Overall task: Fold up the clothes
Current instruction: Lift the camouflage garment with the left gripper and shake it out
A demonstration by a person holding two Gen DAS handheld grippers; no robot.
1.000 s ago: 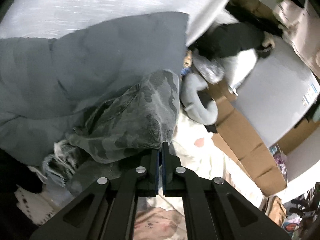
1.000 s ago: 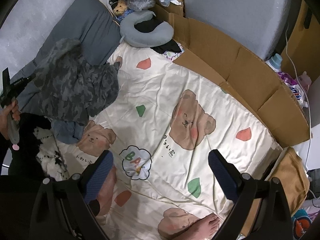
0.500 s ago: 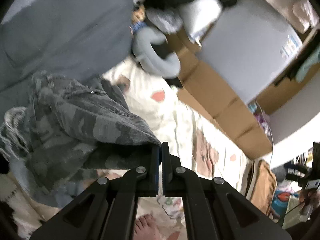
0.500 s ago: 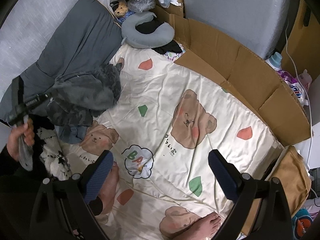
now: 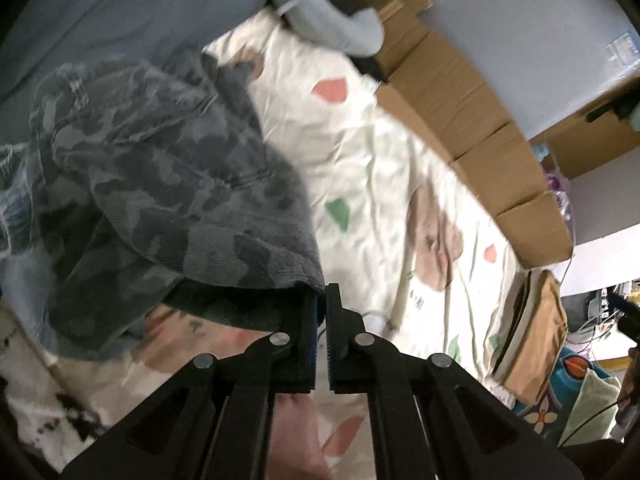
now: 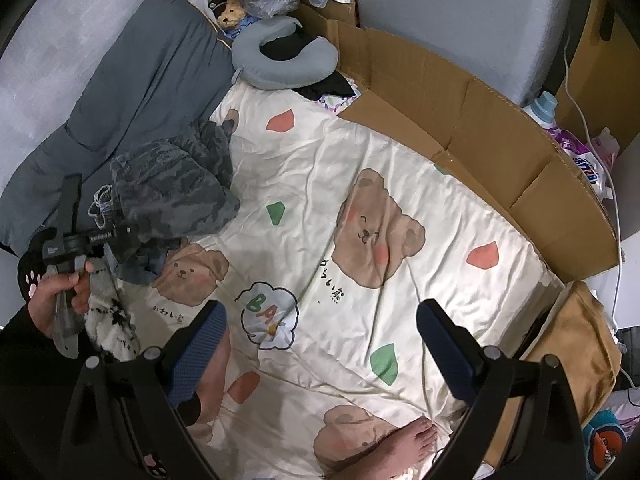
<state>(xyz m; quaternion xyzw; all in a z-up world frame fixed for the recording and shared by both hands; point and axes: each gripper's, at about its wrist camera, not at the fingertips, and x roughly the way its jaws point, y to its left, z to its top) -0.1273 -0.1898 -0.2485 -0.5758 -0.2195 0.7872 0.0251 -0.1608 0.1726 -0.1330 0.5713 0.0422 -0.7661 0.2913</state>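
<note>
Left gripper (image 5: 321, 312): black two-finger frame with blue pads, jaws closed on the hem of a grey camouflage-pattern fabric garment (image 5: 168, 184). The garment hangs bunched over the left edge of a cream bedsheet printed with bears (image 5: 384, 168). Brown cardboard panels (image 5: 472, 136) line the sheet's far edge.

Grey camouflage garment (image 5: 172, 184), cream bedsheet (image 6: 400, 168) with brown bears and coral and green shapes, blue-padded black tongs (image 6: 320, 340).

The left gripper (image 5: 321, 312) is seen clamped on a camo garment (image 5: 168, 168), held by a hand (image 6: 60, 300) beside it. The right gripper (image 6: 320, 344) is held wide open, well apart from the garment.
</note>
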